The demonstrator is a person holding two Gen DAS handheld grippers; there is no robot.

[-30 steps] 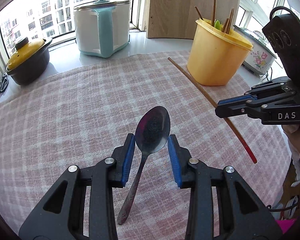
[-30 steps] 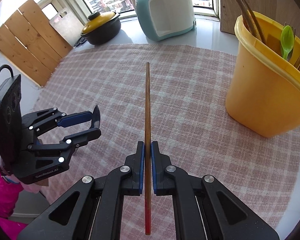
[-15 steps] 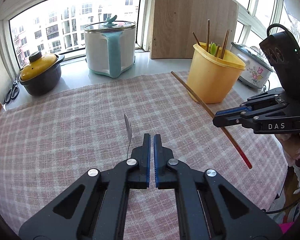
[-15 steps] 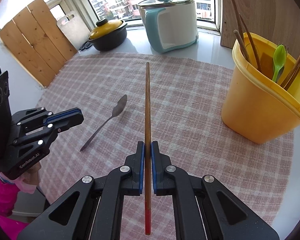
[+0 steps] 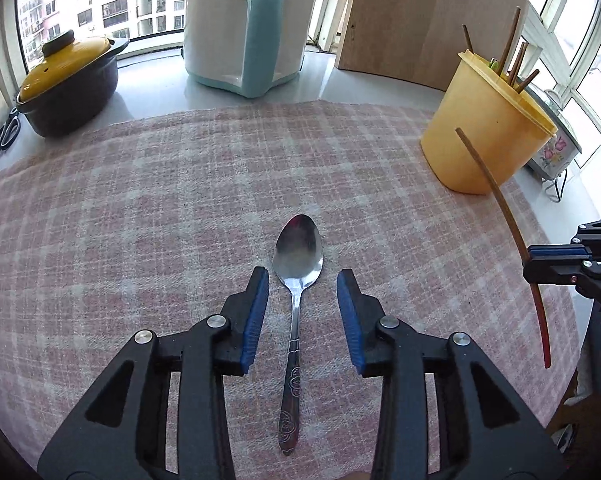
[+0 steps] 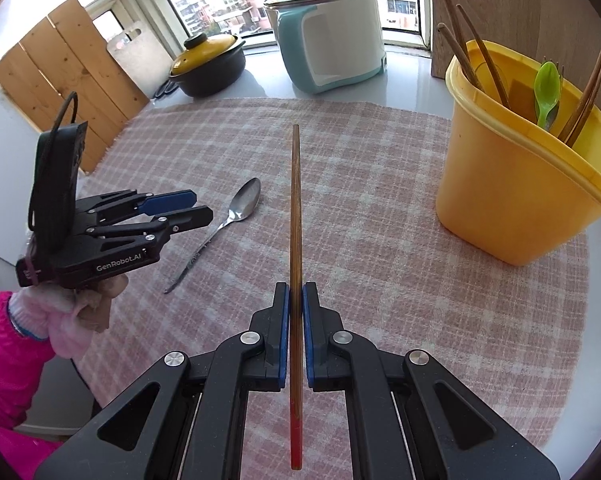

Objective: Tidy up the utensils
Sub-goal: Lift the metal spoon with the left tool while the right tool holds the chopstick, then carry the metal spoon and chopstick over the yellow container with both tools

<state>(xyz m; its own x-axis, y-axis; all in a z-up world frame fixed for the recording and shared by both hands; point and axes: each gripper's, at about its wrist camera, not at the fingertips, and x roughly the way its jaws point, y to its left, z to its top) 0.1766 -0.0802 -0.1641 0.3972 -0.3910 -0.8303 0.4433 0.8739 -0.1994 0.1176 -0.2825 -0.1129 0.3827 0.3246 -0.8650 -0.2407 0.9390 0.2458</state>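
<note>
A steel spoon [image 5: 296,280] lies flat on the pink checked cloth [image 5: 140,220], bowl pointing away; it also shows in the right wrist view [image 6: 228,216]. My left gripper [image 5: 302,276] is open, its blue pads either side of the spoon's neck, not touching it; it shows in the right wrist view [image 6: 194,206]. My right gripper [image 6: 295,292] is shut on a long brown chopstick [image 6: 295,220] with a red end, held above the cloth; the chopstick also shows in the left wrist view [image 5: 496,200]. A yellow utensil tub [image 6: 512,184] holds several chopsticks and a green spoon [image 6: 546,92].
A white and teal cooker [image 5: 244,28] and a black pot with a yellow lid [image 5: 68,84] stand on the sill behind the cloth. Scissors [image 5: 4,136] lie at far left. A wooden board [image 5: 416,20] leans at the back. A flowered cooker [image 5: 552,152] sits behind the tub.
My left gripper was shut with the spoon tilted up beside it half a second ago; now it is open and low, with the spoon flat between its pads. The right gripper stays shut on the chopstick.
</note>
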